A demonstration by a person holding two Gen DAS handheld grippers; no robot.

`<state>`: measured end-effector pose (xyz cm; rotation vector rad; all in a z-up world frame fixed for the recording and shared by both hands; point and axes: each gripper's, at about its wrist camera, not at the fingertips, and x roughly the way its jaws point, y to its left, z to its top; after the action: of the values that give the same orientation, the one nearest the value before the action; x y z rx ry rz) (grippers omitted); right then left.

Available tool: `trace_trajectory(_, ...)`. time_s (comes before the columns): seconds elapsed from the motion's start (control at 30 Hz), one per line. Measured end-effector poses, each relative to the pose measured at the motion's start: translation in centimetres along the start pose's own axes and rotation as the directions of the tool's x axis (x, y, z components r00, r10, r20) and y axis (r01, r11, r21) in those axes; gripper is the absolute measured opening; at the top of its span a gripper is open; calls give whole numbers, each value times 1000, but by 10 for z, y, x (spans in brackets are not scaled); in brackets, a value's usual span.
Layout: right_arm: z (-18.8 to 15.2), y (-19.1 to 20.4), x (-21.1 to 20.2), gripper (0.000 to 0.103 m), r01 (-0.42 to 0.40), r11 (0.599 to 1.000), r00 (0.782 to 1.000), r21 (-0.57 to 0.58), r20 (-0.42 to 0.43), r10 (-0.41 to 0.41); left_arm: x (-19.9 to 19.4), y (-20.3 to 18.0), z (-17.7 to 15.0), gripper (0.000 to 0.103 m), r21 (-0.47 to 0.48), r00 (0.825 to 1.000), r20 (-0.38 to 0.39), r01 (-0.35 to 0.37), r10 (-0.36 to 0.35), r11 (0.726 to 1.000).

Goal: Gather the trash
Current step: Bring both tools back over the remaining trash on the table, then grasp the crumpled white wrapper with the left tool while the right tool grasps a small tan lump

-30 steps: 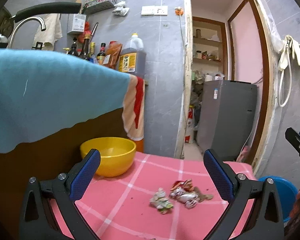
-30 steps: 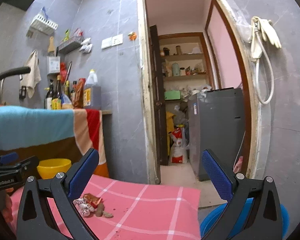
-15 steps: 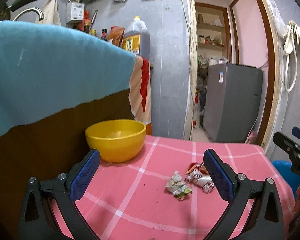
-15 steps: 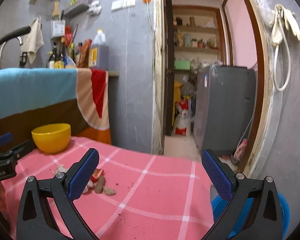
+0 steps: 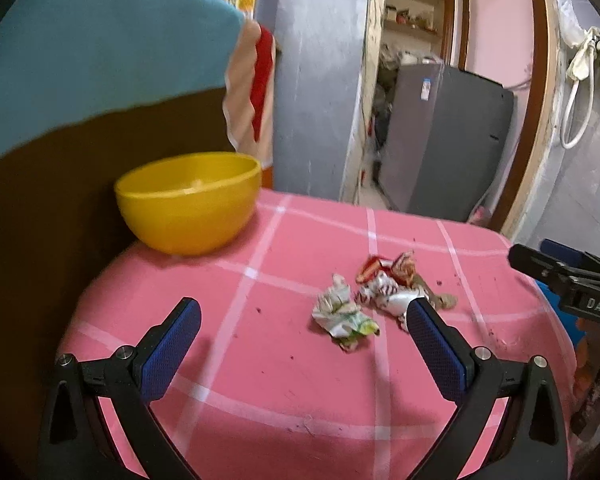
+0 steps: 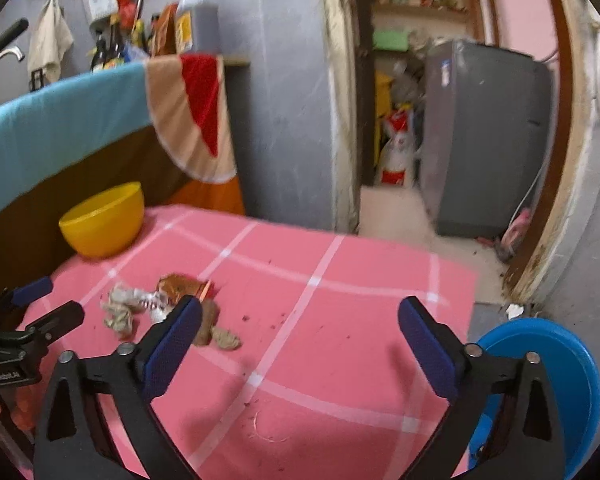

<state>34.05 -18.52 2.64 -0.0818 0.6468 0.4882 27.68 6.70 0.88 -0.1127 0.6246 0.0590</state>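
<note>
Left tongs (image 5: 304, 320) spread wide, empty, poised over the pink checked desk (image 5: 284, 384). Blue pads (image 5: 172, 344) angled outward; the right-hand pad just beside the trash, its tip overlapping the silvery wrapper in view.

Trash lying near the middle of the desk, in a small loose cluster: a crumpled white-and-green wrapper (image 5: 342, 314), just beside it a red-and-silver wrapper bundle (image 5: 388, 280), and a brownish scrap (image 5: 444, 300) at the far edge of the heap. Dark crumbs scattered around on the cloth.

Yellow bowl (image 5: 188, 204) standing upright at the far left corner of the desk, well apart from the trash, close against a brown panel draped with a teal cloth (image 5: 92, 44).

Right tongs (image 6: 300, 316) likewise spread wide and empty, hanging above bare pink cloth to the right of the trash. From this side, the same heap (image 6: 168, 300) seen partly behind the left-hand pad, the bowl (image 6: 104, 220) beyond it. Blue basin (image 6: 556, 364) sitting low past the desk's right edge, partly hidden by the tongs' frame.

Each pair of tongs visible at the edge of the other's view, flanking the heap. Grey appliance (image 6: 488, 136) standing in the doorway behind.
</note>
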Motion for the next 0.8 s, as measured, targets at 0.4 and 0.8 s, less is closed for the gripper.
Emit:
trace_trajectory(0.4, -9, 28, 37, 57, -124, 984, 969, -124, -228, 94, 25, -5, 3, 63, -19, 988, -114, 100, -102, 995)
trace_trajectory(0.8, -9, 41, 59, 35, -177, 970, 937, -164, -328, 115, 38, -2, 2, 35, -69, 970, -182, 152, -162, 986)
